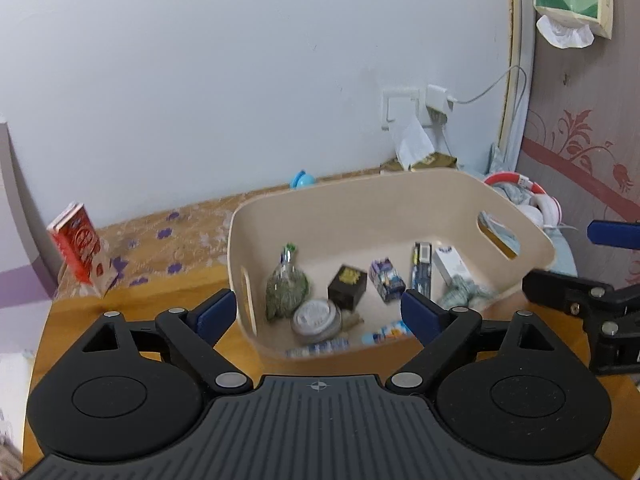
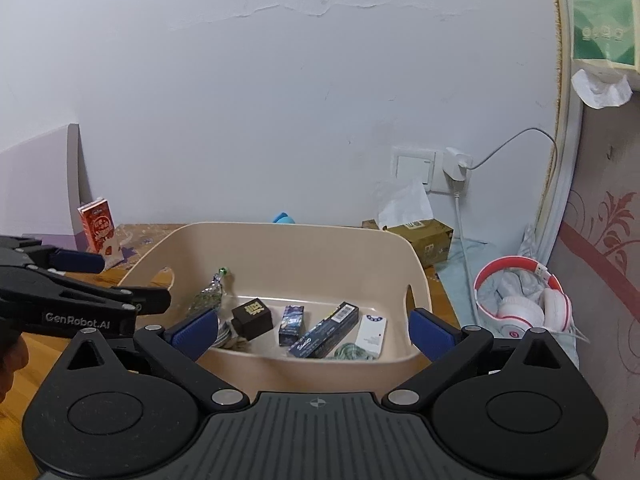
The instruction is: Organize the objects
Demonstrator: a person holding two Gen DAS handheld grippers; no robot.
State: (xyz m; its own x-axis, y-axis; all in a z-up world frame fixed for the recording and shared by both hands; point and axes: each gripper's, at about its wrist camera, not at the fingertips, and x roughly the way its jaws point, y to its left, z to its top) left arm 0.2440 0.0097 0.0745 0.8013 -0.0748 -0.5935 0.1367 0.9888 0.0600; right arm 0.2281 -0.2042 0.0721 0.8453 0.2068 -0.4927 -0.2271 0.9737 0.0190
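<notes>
A beige plastic bin stands on the wooden table and holds several small items: a black cube box, a green bag, a round tin, a small purple box, a dark long box and a white box. My left gripper is open and empty in front of the bin. My right gripper is open and empty at the bin's near wall. The left gripper also shows in the right wrist view.
A red carton stands at the table's back left on a patterned cloth. White-red headphones lie right of the bin. A brown tissue box, a blue round object and a wall charger with cable are behind.
</notes>
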